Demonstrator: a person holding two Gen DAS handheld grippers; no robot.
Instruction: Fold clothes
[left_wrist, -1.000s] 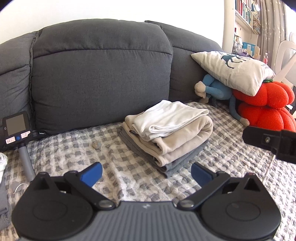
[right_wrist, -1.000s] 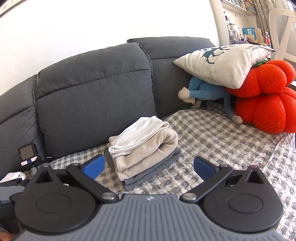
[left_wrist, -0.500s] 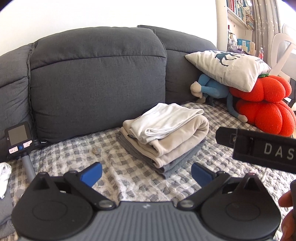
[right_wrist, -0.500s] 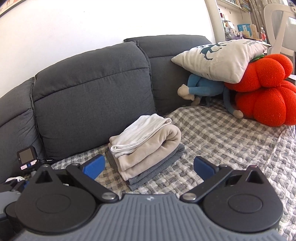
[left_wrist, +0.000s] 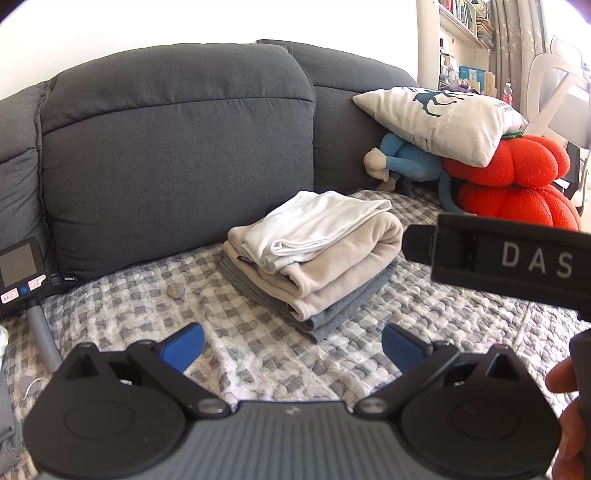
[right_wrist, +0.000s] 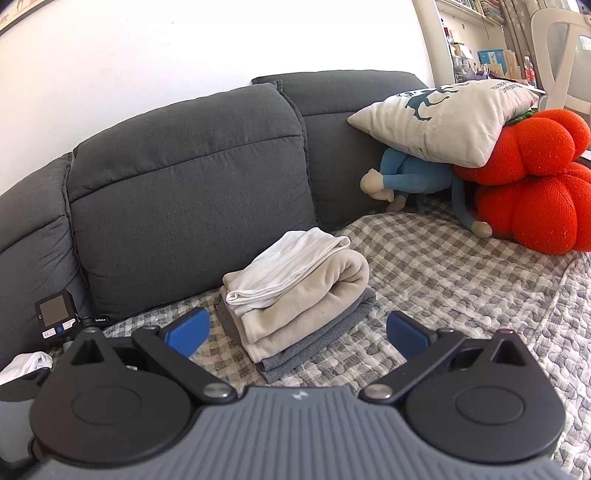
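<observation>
A neat stack of folded clothes (left_wrist: 314, 254) (right_wrist: 295, 291) rests on the checked sofa cover (left_wrist: 258, 354): a white garment on top, a beige one under it, a grey one at the bottom. My left gripper (left_wrist: 293, 347) hovers open in front of the stack, nothing between its blue pads. My right gripper (right_wrist: 297, 330) is open too, close before the stack and empty. In the left wrist view the right gripper's black body (left_wrist: 509, 258) marked "DAS" juts in from the right, held by a hand (left_wrist: 569, 413). Unfolded white cloth (right_wrist: 26, 363) lies at far left.
Dark grey back cushions (left_wrist: 177, 155) stand behind the stack. A white pillow (left_wrist: 443, 118), a blue plush toy (left_wrist: 406, 162) and red pumpkin cushions (left_wrist: 517, 184) fill the right end. A small screen device on a grey handle (left_wrist: 22, 269) leans at left. A pebble-like object (left_wrist: 175, 291) lies on the cover.
Both grippers drew back and up slightly, staying open. The right gripper's body has come further into the left wrist view from the right. The stack has not moved.
</observation>
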